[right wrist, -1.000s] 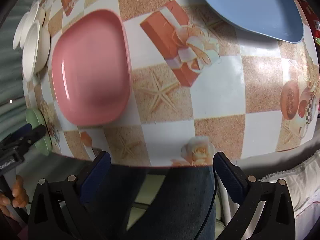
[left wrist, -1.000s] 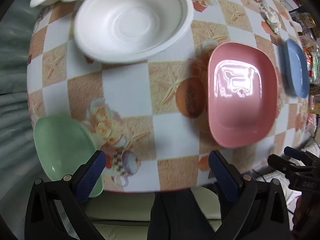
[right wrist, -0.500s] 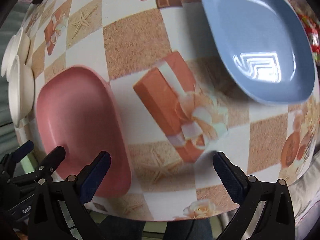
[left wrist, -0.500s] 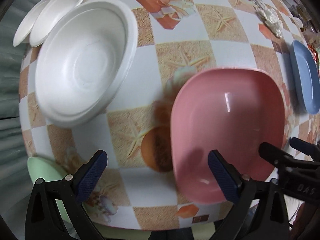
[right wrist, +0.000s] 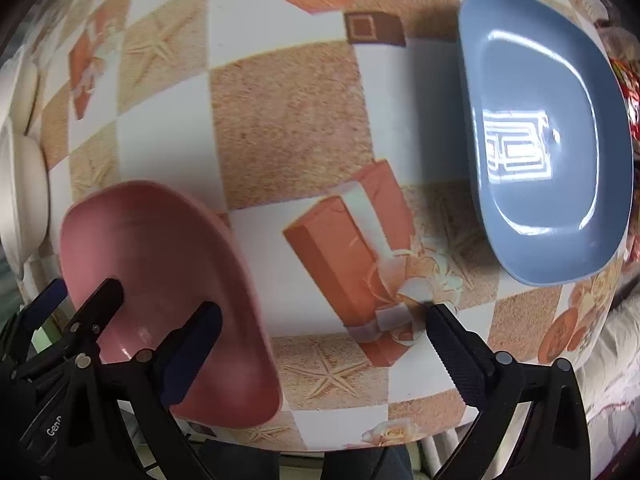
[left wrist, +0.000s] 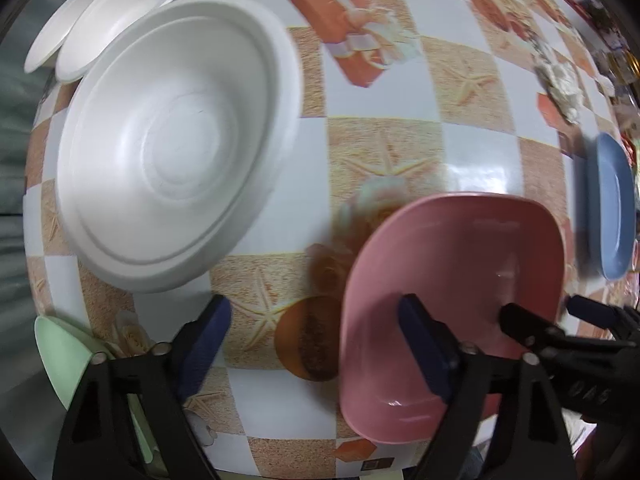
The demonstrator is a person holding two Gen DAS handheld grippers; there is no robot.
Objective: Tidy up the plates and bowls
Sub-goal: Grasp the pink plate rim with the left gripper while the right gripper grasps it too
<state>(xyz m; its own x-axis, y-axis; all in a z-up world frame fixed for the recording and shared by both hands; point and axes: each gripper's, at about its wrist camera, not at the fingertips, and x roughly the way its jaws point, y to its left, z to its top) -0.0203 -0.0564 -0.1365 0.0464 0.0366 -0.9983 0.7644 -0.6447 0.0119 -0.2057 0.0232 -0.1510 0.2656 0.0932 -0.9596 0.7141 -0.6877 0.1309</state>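
One table [left wrist: 380,152] filled both our views, its glossy cloth checked in white and sandy squares with printed starfish, roses and orange gift boxes. Beyond its edge we saw only a grey-green curtain [left wrist: 16,92] on one side and cluttered packets on the other. A big white bowl [left wrist: 176,152] sat near the table's far left part, with two white plates [left wrist: 112,12] overlapping behind it. Our pink dish [left wrist: 452,308] lay near the front edge, the blue dish [right wrist: 544,132] well apart to its right, and a green dish [left wrist: 68,356] at the left corner, partly hidden. Our left gripper [left wrist: 316,344] pointed down over the pink dish's left rim, its jaws closing with that rim between them, pads not yet pressing. Our right gripper [right wrist: 320,352] stood wide apart over the pink dish's right rim, holding nothing.
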